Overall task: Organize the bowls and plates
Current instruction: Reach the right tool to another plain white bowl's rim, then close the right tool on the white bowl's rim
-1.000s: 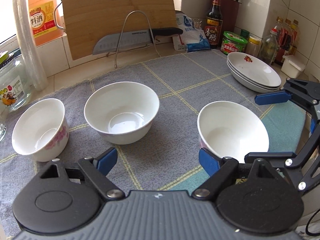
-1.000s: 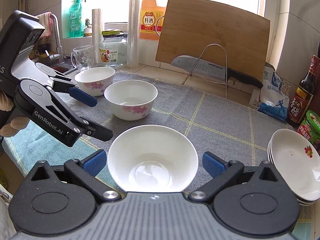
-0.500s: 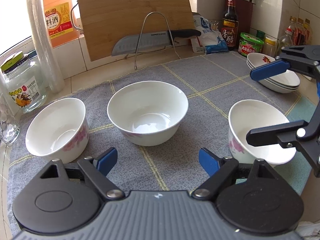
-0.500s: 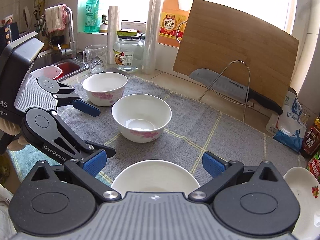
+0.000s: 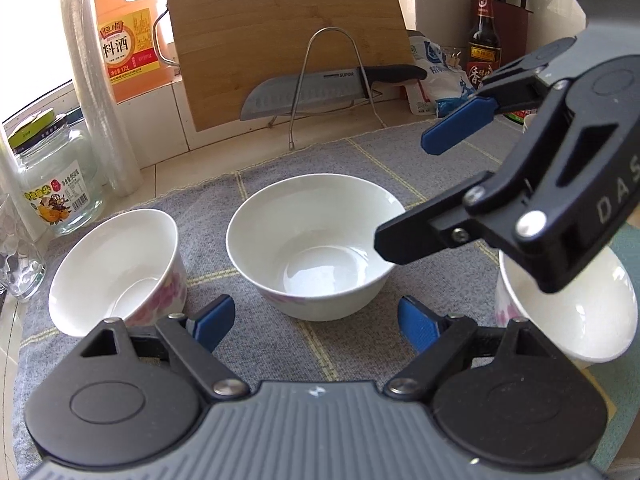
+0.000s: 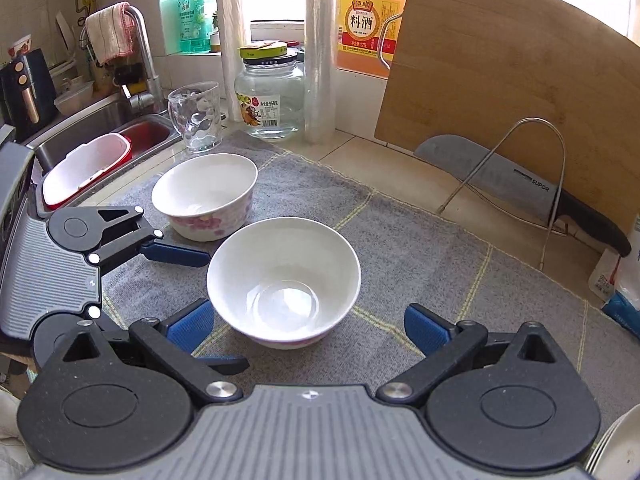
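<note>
A kitchen desk point(image 6: 400, 168) of pale tile, spread with a grey cloth mat crossed by yellow lines point(image 5: 280, 168), runs back to a window ledge.

Nearest, the left claw point(image 5: 316, 322) stands with its blue pads apart and nothing between them; the right claw point(image 6: 306, 326) is likewise spread wide, gripping nothing. Just ahead of both sits the wide white china bowl with pink flowers point(image 6: 284, 284), empty and upright on the mat, its near rim reaching between the right claw's pads without touching them. To the left of the left claw, slightly farther, stands a taller white flowered bowl point(image 5: 116, 268), also empty. To that claw's right, a third white flowered bowl point(image 5: 580, 320) lies partly behind the right claw's black frame; its inside looks bare.

Beyond the bowls: an empty clear glass mug point(image 6: 196, 120), a glass jar with a yellow-green lid point(image 6: 270, 96) that looks empty, an orange bottle of cooking wine point(image 5: 128, 40), and a bamboo chopping board point(image 5: 288, 32) leaning behind a cleaver on a wire stand point(image 5: 320, 88).
</note>
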The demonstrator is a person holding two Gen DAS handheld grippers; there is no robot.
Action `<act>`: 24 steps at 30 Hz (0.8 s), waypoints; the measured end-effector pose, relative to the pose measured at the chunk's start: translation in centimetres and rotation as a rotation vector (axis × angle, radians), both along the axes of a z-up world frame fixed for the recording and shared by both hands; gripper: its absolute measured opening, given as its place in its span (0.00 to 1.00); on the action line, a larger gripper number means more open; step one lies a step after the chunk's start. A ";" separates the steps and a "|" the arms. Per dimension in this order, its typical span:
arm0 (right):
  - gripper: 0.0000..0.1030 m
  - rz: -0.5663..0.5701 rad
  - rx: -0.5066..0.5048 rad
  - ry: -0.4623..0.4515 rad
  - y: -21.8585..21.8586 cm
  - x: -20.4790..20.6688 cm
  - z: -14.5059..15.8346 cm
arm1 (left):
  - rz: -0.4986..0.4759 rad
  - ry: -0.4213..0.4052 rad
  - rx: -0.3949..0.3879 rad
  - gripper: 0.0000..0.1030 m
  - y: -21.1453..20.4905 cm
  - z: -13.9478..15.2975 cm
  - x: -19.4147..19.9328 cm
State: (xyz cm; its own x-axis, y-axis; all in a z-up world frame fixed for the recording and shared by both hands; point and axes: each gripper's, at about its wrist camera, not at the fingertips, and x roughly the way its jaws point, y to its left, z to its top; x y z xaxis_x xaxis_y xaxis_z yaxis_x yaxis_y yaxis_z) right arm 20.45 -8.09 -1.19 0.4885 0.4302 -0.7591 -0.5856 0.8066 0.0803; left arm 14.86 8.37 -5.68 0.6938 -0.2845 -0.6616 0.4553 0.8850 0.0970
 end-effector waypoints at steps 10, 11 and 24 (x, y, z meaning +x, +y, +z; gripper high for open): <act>0.89 0.022 0.017 0.090 1.0 4.2 -1.9 | -0.010 -0.060 0.032 0.86 -1.2 -0.1 0.1; 0.88 0.023 0.015 0.094 1.1 4.4 -2.0 | -0.008 -0.059 0.030 0.86 -1.2 -0.1 0.1; 0.71 0.068 0.037 0.146 2.2 6.2 -2.7 | 0.010 -0.072 0.004 0.85 -1.0 -0.2 0.3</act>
